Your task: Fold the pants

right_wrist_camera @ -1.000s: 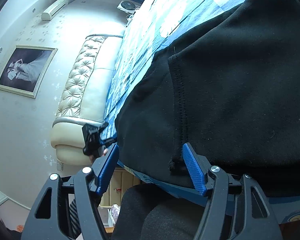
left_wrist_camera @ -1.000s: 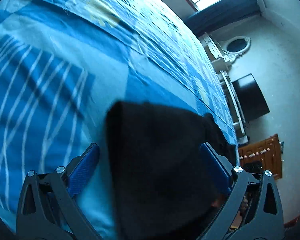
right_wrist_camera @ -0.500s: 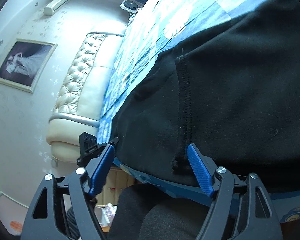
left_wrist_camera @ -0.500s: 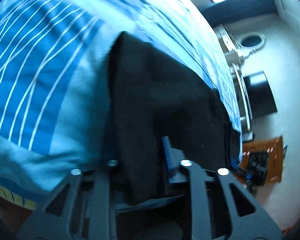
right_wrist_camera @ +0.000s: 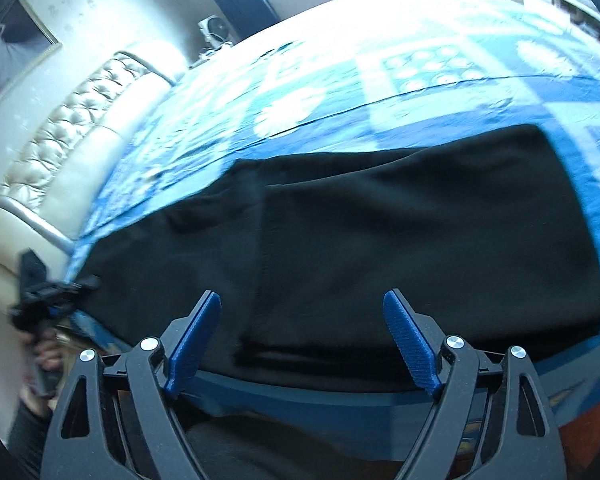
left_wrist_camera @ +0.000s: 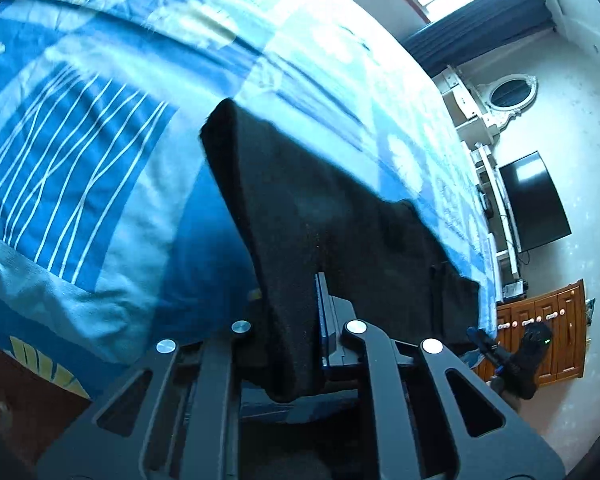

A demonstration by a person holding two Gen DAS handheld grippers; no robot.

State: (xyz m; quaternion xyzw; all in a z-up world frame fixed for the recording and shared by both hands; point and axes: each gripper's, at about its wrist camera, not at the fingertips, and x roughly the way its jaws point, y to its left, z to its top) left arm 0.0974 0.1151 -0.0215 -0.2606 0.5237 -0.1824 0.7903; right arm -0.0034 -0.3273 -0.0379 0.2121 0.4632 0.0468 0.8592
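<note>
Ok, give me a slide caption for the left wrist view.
Left tongs shut on the black pants, lifting one end above the blue bedspread.

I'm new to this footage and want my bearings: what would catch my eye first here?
The black pants stand out most, spread dark across the near edge of the bright blue patterned bedspread. In the left wrist view, the left gripper is shut on one end of them, the cloth raised off the bed. The right gripper hangs open above the pants, nothing between its blue pads.
</note>
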